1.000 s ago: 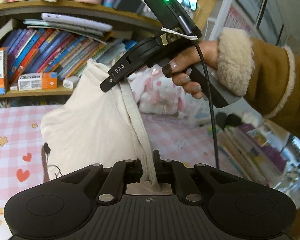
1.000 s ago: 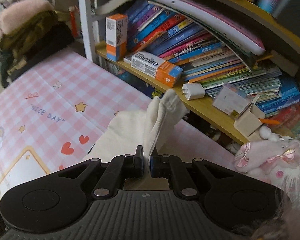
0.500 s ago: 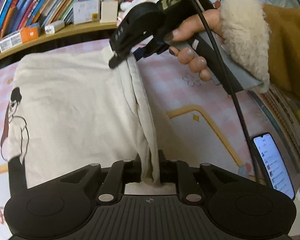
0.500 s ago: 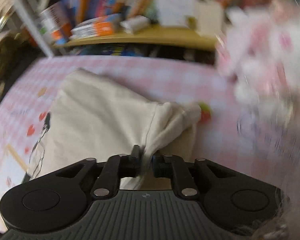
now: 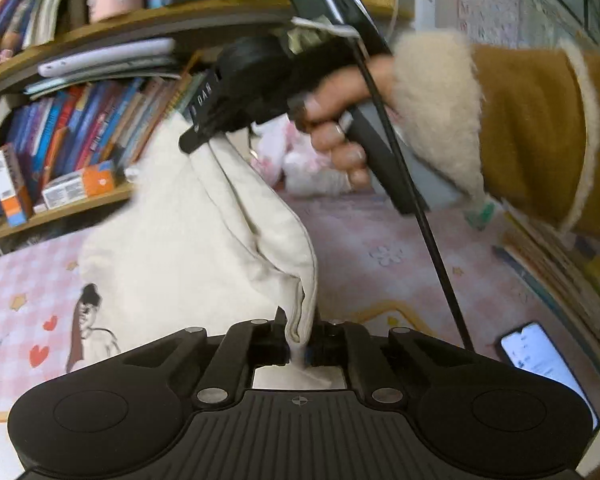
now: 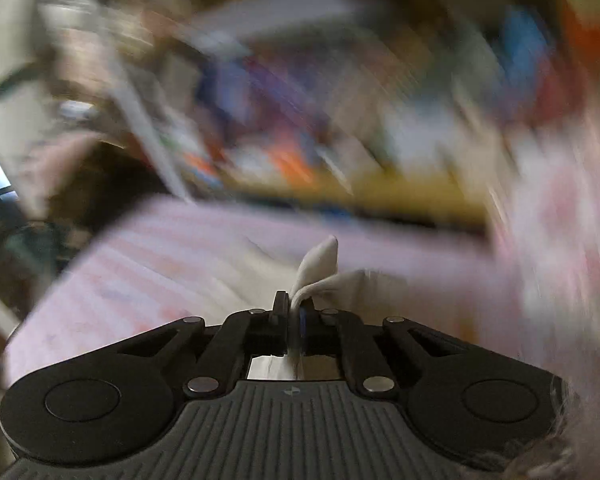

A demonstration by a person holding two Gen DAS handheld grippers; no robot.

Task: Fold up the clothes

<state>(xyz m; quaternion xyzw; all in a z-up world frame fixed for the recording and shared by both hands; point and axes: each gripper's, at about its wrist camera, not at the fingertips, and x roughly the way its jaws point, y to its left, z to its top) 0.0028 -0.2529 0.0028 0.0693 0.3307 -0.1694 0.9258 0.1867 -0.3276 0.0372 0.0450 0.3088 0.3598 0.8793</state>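
A cream T-shirt with a printed figure hangs over the pink checked mat, held up by two corners. My left gripper pinches a folded edge, its jaws closing tight on the fabric. My right gripper, held by a hand in a fleece-cuffed brown sleeve, grips the shirt's upper far corner. The right wrist view is heavily blurred; there the right gripper has its jaws closing on a fold of the shirt, which pokes up between them.
A bookshelf packed with books and small boxes runs behind the mat. A pink plush toy lies beyond the shirt. A lit phone rests at the right, beside stacked books.
Half a second ago the shirt was spread low over the mat; now both grippers have swung and tilted toward the shelf with it still pinched. The right wrist view has gone very blurred.
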